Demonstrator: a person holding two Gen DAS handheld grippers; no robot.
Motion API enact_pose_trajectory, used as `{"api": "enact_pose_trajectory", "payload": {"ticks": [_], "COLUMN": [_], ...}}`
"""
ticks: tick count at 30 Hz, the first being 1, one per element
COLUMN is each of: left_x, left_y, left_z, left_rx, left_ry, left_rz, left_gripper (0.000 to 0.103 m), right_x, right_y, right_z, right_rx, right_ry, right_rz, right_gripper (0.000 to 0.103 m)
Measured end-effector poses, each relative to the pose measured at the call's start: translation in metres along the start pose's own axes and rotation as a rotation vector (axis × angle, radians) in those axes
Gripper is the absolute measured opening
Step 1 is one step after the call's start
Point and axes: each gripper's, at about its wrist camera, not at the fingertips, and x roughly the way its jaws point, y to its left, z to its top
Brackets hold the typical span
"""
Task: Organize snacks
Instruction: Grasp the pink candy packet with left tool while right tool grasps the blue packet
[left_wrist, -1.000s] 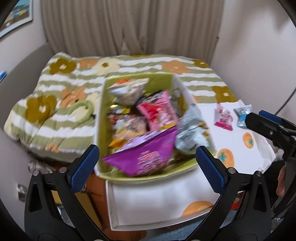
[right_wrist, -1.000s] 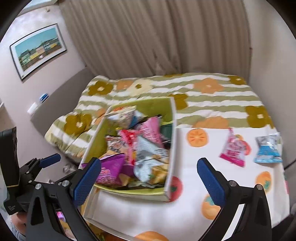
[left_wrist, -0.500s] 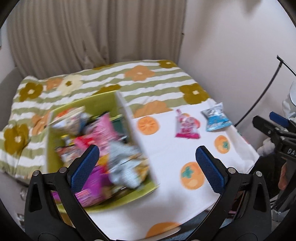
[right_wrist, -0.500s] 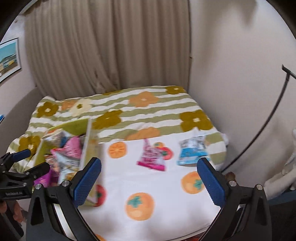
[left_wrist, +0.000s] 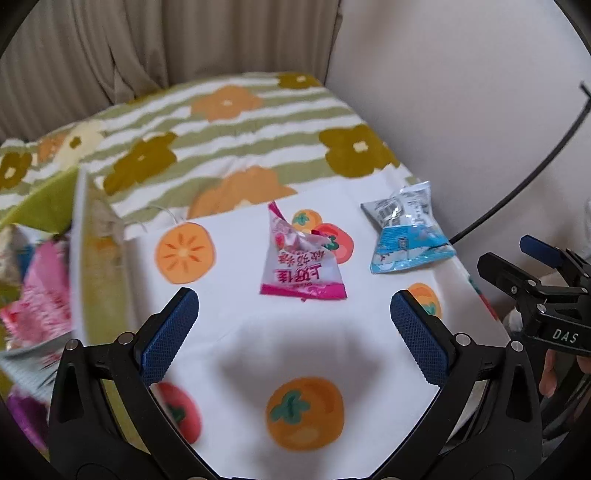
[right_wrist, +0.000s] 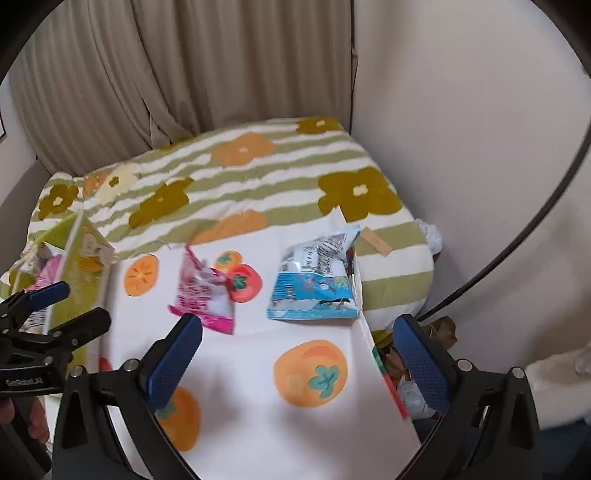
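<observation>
A pink and white snack packet (left_wrist: 301, 258) (right_wrist: 203, 295) and a blue and white snack packet (left_wrist: 406, 230) (right_wrist: 316, 284) lie on the white cloth with orange fruit prints (left_wrist: 295, 350). The green box (left_wrist: 96, 251) (right_wrist: 79, 266) full of snacks stands at the left. My left gripper (left_wrist: 293, 336) is open and empty, just short of the pink packet. My right gripper (right_wrist: 299, 358) is open and empty, near the blue packet. Each gripper also shows at the edge of the other's view (left_wrist: 546, 273) (right_wrist: 40, 310).
A green striped flower blanket (right_wrist: 258, 173) covers the far side. Beige curtains (right_wrist: 184, 74) and a white wall (right_wrist: 461, 129) stand behind. A black cable (left_wrist: 535, 162) runs along the right wall. The cloth's right edge (right_wrist: 373, 343) drops to clutter below.
Both grippers have swung right, from over the box to over the two loose packets, and come closer to the cloth. Both stay open and empty.
</observation>
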Motion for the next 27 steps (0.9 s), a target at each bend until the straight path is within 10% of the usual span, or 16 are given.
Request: {"api": "enact_pose_trajectory", "payload": {"ticks": [14, 27], "left_x": [0.14, 0.174], "left_y": [0.002, -0.005], "left_z": [0.02, 0.019], "left_rx": [-0.078, -0.023], "left_ry": [0.11, 0.196], "left_rz": [0.024, 0.069], "left_gripper": [0.103, 0.092], "right_x": [0.108, 0.145], "right_y": [-0.011, 0.0], "right_z": [0.016, 0.027], "right_rx": [-0.041, -0.137], "right_ry": [0.04, 0.032], "right_rz": [0.013, -0.022], "right_gripper": [0.103, 0.103]}}
